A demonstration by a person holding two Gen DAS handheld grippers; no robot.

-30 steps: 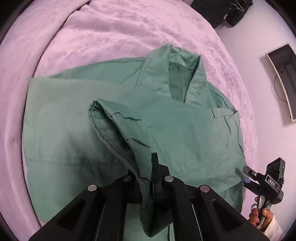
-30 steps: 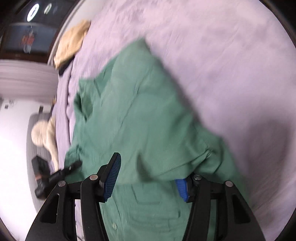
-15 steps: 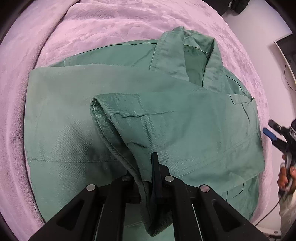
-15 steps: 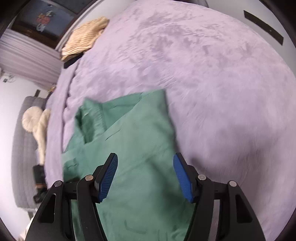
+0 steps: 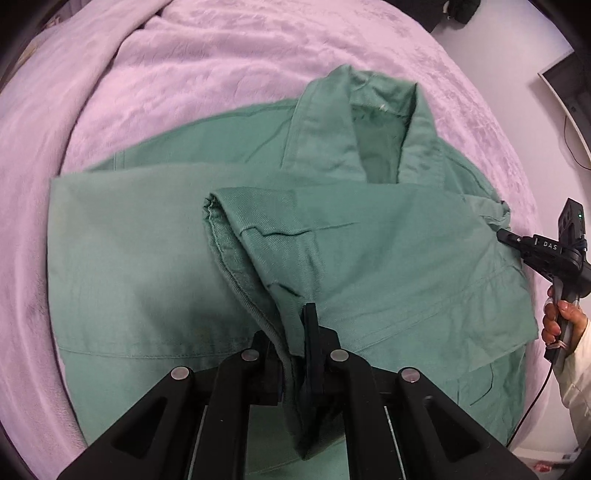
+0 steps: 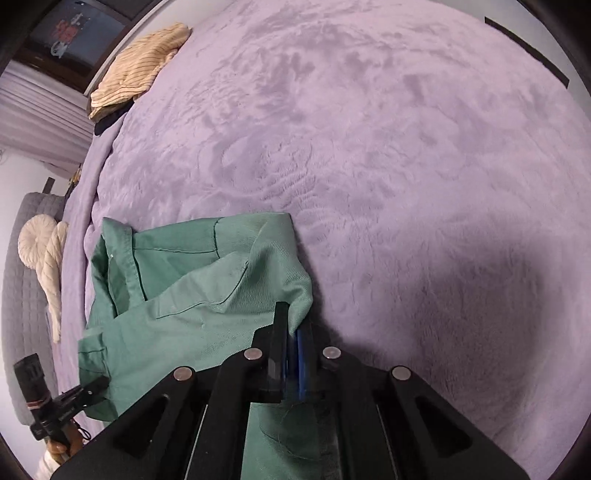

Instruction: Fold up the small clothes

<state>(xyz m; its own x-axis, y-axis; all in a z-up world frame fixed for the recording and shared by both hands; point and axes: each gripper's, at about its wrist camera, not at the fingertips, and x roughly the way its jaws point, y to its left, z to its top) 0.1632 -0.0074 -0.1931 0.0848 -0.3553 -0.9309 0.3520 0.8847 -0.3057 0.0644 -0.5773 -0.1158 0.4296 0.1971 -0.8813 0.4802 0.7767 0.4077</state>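
A green collared shirt (image 5: pixel 147 266) lies partly folded on the lilac blanket (image 5: pixel 184 74), collar (image 5: pixel 369 122) at the far side. My left gripper (image 5: pixel 299 332) is shut on a fold of the shirt's sleeve near the middle. My right gripper (image 6: pixel 291 332) is shut on the shirt's (image 6: pixel 207 295) right edge. It also shows at the right of the left wrist view (image 5: pixel 506 234), touching the shirt's side. The left gripper shows at the lower left of the right wrist view (image 6: pixel 99 384).
A folded cream striped garment (image 6: pixel 140 66) lies at the blanket's (image 6: pixel 369 147) far left corner. A cream cushion (image 6: pixel 40 254) rests on a grey sofa at the left. Dark clothes (image 5: pixel 454 11) sit at the bed's far edge. A dark screen (image 5: pixel 569 85) is on the wall.
My right gripper has closed on the shirt's right edge; it was open half a second ago. The left gripper stays shut on the sleeve fold, and the shirt has shifted slightly.
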